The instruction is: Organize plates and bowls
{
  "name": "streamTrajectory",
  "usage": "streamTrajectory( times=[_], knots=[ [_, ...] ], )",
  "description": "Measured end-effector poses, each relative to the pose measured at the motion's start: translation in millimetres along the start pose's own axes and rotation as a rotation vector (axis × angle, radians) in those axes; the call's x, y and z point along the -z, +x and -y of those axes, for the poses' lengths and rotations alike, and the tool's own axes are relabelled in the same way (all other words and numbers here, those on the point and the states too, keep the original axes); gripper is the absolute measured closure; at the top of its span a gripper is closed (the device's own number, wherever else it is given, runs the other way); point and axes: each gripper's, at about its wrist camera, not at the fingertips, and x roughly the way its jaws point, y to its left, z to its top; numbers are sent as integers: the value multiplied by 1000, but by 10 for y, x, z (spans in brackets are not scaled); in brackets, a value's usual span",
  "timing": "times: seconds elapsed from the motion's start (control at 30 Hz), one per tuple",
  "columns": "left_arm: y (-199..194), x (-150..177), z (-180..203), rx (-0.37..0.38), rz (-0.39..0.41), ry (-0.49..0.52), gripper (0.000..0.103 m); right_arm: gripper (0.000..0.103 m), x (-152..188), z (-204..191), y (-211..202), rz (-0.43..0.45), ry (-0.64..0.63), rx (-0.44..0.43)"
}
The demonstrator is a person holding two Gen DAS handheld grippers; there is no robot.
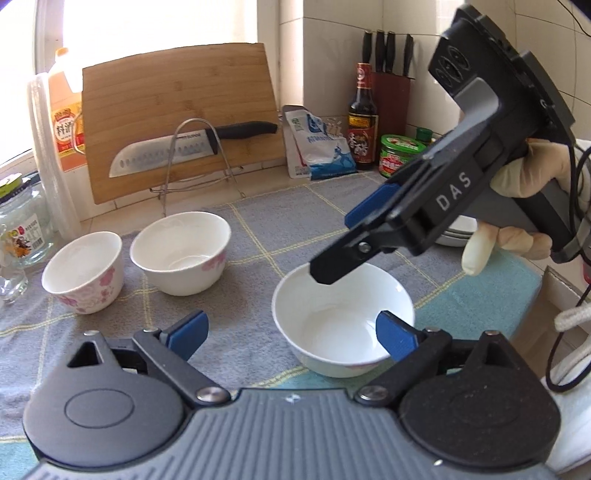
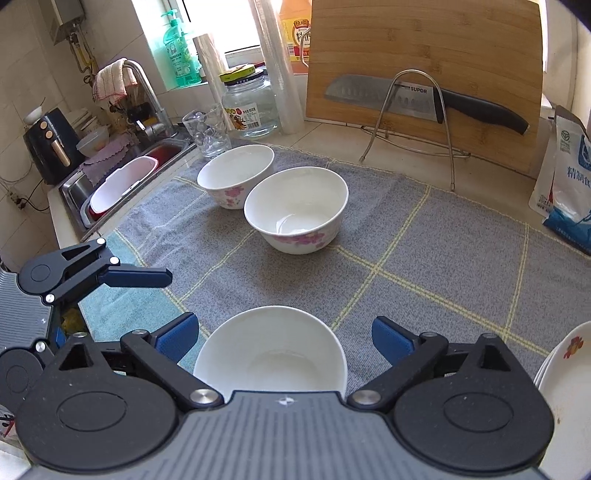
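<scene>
Covering a kitchen counter, grey checked cloth, white bowl between spread, released right gripper, left gripper released beside it.

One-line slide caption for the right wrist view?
Right gripper open over a white bowl on the grey towel.

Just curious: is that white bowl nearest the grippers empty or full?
Empty. The nearest bowl sits upright on the grey cloth, its bare white inside visible.

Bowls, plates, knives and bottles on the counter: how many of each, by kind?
Bowls: 3
Plate stacks: 1, plate count unclear
Knives: 5, one on the cutting board, four in the block
Bottles: 3
Total: 12
</scene>
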Motion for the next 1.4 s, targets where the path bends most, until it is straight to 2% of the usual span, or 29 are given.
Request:
streamTrajectory(
  times=[0.33, 0.6, 0.87, 1.2, 1.4],
  knots=[
    [294, -156, -448, -221, 46, -41, 6, 1, -336, 47, 208, 6, -105, -7],
    [550, -160, -608, -288, 30, -67, 6, 1, -572, 118, 471, -24, -131, 12],
    [744, -196, -669, -240, 17, -77, 6, 2, -769, 157, 716, -24, -118, 11],
    [923, -223, -748, -194, -6, -74, 7, 3, -941, 237, 960, -46, -102, -33],
    [1026, -222, -783, -160, -10, -74, 8, 11, -998, 269, 1107, -74, -105, -40]
  ],
)
